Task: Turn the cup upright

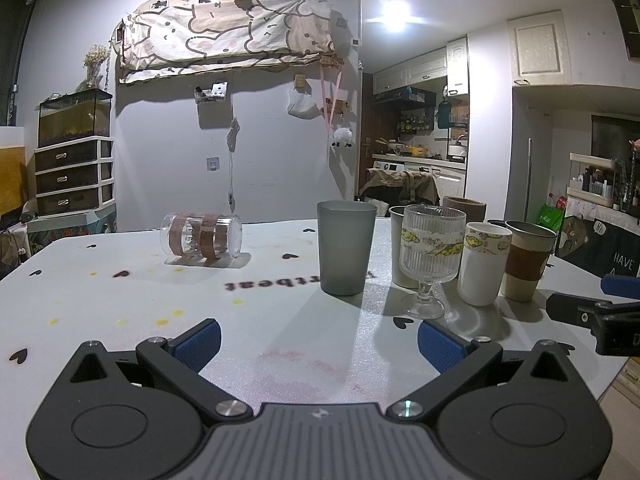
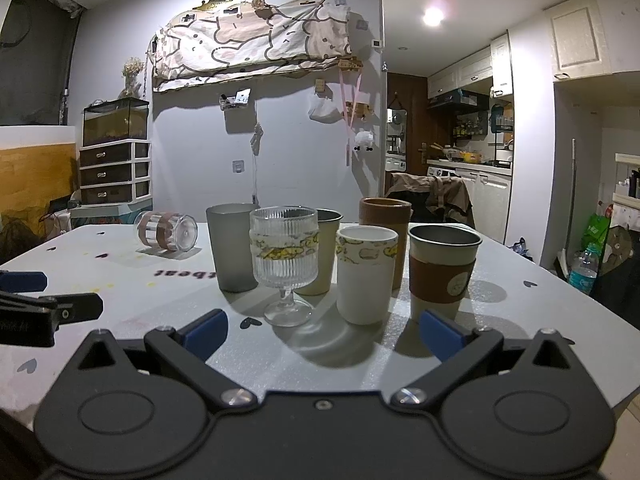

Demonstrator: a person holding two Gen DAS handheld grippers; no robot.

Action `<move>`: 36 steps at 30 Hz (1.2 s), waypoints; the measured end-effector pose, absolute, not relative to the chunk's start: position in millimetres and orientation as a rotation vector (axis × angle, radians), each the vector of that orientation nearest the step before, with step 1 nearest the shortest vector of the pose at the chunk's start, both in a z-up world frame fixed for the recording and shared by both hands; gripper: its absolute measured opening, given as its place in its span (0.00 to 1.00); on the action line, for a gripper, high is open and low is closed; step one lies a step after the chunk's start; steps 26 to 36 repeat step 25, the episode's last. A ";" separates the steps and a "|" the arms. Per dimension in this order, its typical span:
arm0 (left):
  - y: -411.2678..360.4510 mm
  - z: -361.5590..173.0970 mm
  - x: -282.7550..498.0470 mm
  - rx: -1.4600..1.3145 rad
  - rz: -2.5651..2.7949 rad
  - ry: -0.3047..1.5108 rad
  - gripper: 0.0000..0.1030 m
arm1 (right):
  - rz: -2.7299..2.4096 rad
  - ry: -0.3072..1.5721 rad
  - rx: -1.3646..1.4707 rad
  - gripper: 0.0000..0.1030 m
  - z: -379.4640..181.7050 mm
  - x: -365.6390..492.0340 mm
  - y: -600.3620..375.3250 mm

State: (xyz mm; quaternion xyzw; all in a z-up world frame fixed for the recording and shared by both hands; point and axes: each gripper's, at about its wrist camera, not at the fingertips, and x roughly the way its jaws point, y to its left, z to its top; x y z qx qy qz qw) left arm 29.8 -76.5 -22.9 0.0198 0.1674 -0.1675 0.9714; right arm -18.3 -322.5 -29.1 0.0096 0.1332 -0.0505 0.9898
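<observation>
Clear glass cup with brown tape bands (image 1: 201,240) lies sideways; frosted grey tumbler (image 1: 346,246) and ribbed stemmed glass (image 1: 431,256) crowd its right. Left gripper (image 1: 319,344) and right gripper (image 2: 323,334) both spread, empty.

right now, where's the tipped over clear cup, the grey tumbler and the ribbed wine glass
tipped clear cup (image 1: 202,240), left wrist view, on its taped side wall
grey tumbler (image 1: 346,250), left wrist view, mid front wall
ribbed wine glass (image 2: 285,254), right wrist view, on the bowl
</observation>
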 end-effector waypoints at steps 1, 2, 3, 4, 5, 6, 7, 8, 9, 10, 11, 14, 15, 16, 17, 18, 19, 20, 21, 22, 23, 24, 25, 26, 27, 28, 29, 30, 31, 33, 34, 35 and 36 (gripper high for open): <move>-76.3 -22.0 29.7 0.040 -0.339 0.337 1.00 | -0.101 0.266 0.019 1.00 -29.1 -18.4 -322.6; -76.5 -21.4 29.7 0.041 -0.339 0.337 1.00 | -0.100 0.266 0.019 1.00 -29.0 -18.4 -322.6; -76.2 -21.0 29.9 0.042 -0.339 0.337 1.00 | -0.101 0.266 0.019 1.00 -29.1 -18.3 -322.6; -76.6 -21.5 29.7 0.041 -0.339 0.337 1.00 | -0.101 0.267 0.019 1.00 -29.2 -18.3 -322.6; -76.6 -21.5 29.7 0.041 -0.339 0.337 1.00 | -0.102 0.267 0.020 1.00 -29.2 -18.3 -322.5; -76.7 -21.6 29.6 0.041 -0.339 0.337 1.00 | -0.102 0.267 0.020 1.00 -29.3 -18.4 -322.5; -76.7 -21.6 29.7 0.041 -0.339 0.337 1.00 | -0.102 0.267 0.020 1.00 -29.0 -18.5 -322.6; -76.7 -21.6 29.6 0.041 -0.339 0.337 1.00 | -0.103 0.266 0.021 1.00 -28.5 -18.6 -323.2; -76.7 -21.7 29.5 0.041 -0.339 0.336 1.00 | -0.103 0.266 0.021 1.00 -28.5 -18.6 -323.1; -76.8 -21.7 29.6 0.041 -0.339 0.336 1.00 | -0.103 0.266 0.021 1.00 -28.6 -18.6 -323.1; -76.8 -21.7 29.6 0.041 -0.340 0.336 1.00 | -0.103 0.266 0.021 1.00 -28.6 -18.6 -323.2; -76.6 -21.5 29.8 0.042 -0.339 0.337 1.00 | -0.103 0.267 0.021 1.00 -28.7 -18.6 -323.1; -77.1 -21.9 29.5 0.042 -0.339 0.336 1.00 | -0.103 0.267 0.021 1.00 -28.7 -18.5 -323.1; -77.2 -22.0 29.6 0.042 -0.339 0.337 1.00 | -0.103 0.267 0.021 1.00 -28.7 -18.5 -323.1; -77.2 -22.0 29.6 0.041 -0.338 0.337 1.00 | -0.103 0.267 0.021 1.00 -28.7 -18.5 -323.1; -77.2 -22.1 29.5 0.041 -0.339 0.337 1.00 | -0.102 0.267 0.021 1.00 -28.8 -18.5 -323.1; -77.2 -22.1 29.5 0.041 -0.339 0.337 1.00 | -0.102 0.268 0.021 1.00 -28.5 -18.5 -323.3; -77.0 -21.7 29.6 0.041 -0.340 0.337 1.00 | -0.102 0.267 0.021 1.00 -28.2 -18.8 -323.4; -77.4 -22.2 29.4 0.042 -0.340 0.336 1.00 | -0.103 0.267 0.021 1.00 -28.2 -18.8 -323.4; -77.6 -21.5 28.7 0.043 -0.341 0.336 1.00 | -0.103 0.267 0.021 1.00 -28.2 -18.8 -323.4; -77.7 -21.5 28.7 0.043 -0.340 0.335 1.00 | -0.104 0.267 0.022 1.00 -28.2 -18.8 -323.4; -77.7 -21.5 28.8 0.043 -0.340 0.336 1.00 | -0.104 0.268 0.022 1.00 -28.0 -18.8 -323.7; -77.8 -21.7 28.8 0.043 -0.340 0.337 1.00 | -0.105 0.268 0.023 1.00 -27.9 -18.9 -323.6; -77.8 -21.7 28.8 0.043 -0.340 0.337 1.00 | -0.105 0.268 0.023 1.00 -27.9 -18.9 -323.6; -77.8 -21.7 28.8 0.043 -0.340 0.337 1.00 | -0.105 0.268 0.023 1.00 -27.9 -18.9 -323.6; -77.8 -21.7 28.8 0.043 -0.340 0.337 1.00 | -0.105 0.268 0.023 1.00 -27.9 -18.9 -323.6; -77.8 -21.7 28.8 0.043 -0.340 0.337 1.00 | -0.105 0.268 0.023 1.00 -27.9 -18.9 -323.6; -77.8 -21.7 28.8 0.043 -0.340 0.337 1.00 | -0.105 0.268 0.023 1.00 -27.9 -18.9 -323.6; -77.8 -21.7 28.8 0.043 -0.340 0.337 1.00 | -0.105 0.268 0.023 1.00 -27.9 -18.9 -323.6; -77.8 -21.7 28.8 0.043 -0.340 0.337 1.00 | -0.105 0.268 0.023 1.00 -27.9 -18.9 -323.6; -77.8 -21.7 28.8 0.043 -0.340 0.337 1.00 | -0.105 0.268 0.023 1.00 -27.9 -18.9 -323.6; -77.8 -21.7 28.8 0.043 -0.340 0.337 1.00 | -0.105 0.268 0.023 1.00 -27.9 -18.9 -323.6; -77.8 -21.7 28.8 0.043 -0.340 0.337 1.00 | -0.105 0.268 0.023 1.00 -27.9 -18.9 -323.6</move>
